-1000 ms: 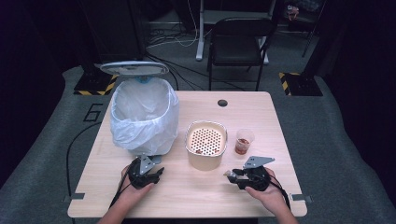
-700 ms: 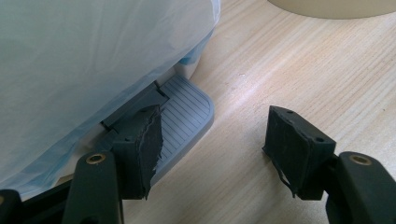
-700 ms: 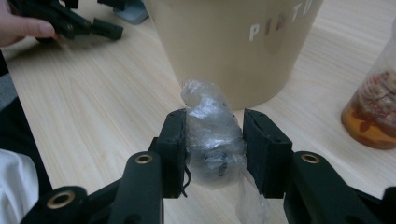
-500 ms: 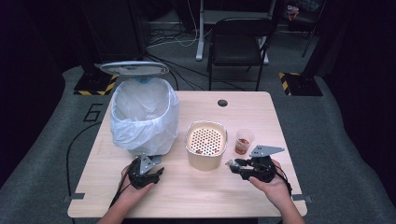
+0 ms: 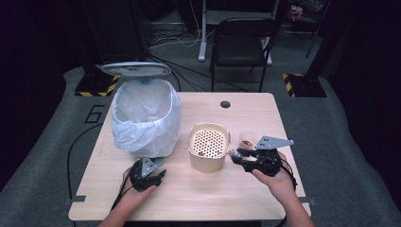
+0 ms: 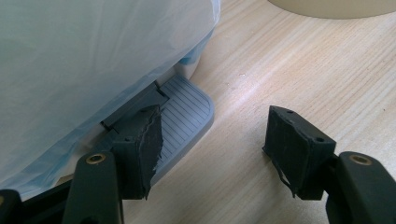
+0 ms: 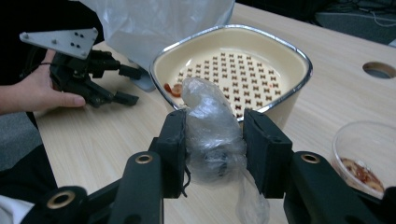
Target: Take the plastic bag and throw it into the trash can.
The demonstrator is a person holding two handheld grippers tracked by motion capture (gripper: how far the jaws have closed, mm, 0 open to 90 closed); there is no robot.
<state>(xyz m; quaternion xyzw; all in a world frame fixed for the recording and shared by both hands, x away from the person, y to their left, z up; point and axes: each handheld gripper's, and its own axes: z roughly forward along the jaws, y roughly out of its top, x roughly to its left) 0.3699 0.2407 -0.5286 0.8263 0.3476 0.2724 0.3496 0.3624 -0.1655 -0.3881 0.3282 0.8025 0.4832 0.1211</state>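
1. Landmark: cream perforated container (image 5: 208, 145), standing near the middle of the wooden table (image 5: 198, 198); square with rounded corners, metal rim, inner floor full of holes. In the right gripper view a small reddish scrap (image 7: 173, 88) lies inside against its wall
2. Right gripper (image 5: 235, 155) is just right of the container, jaws pointing at its right wall, held by the person's right hand (image 5: 274, 177); grey three-cornered plate on top
3. Right jaws are clenched on a crumpled clear plastic wrap (image 7: 212, 133). In the right gripper view the wad bulges above the pads and a tail hangs below them; its top overlaps the container's near rim. Whether it touches the rim, I cannot tell
4. Clear plastic cup (image 5: 247, 139) stands right of the container, just behind the right gripper; brownish-red residue on its bottom
5. Bin with white liner (image 5: 145, 116) stands left of the container and slightly farther back, lid (image 5: 135, 69) raised
6. Left gripper (image 5: 152, 177) is left of and nearer than the container, at the foot of the bin, held in the left hand (image 5: 135, 189)
7. Left jaws are spread apart, nothing between them. In the left gripper view the grey ribbed pedal (image 6: 184, 116) of the bin lies just beyond the left pad; bare tabletop under the gap
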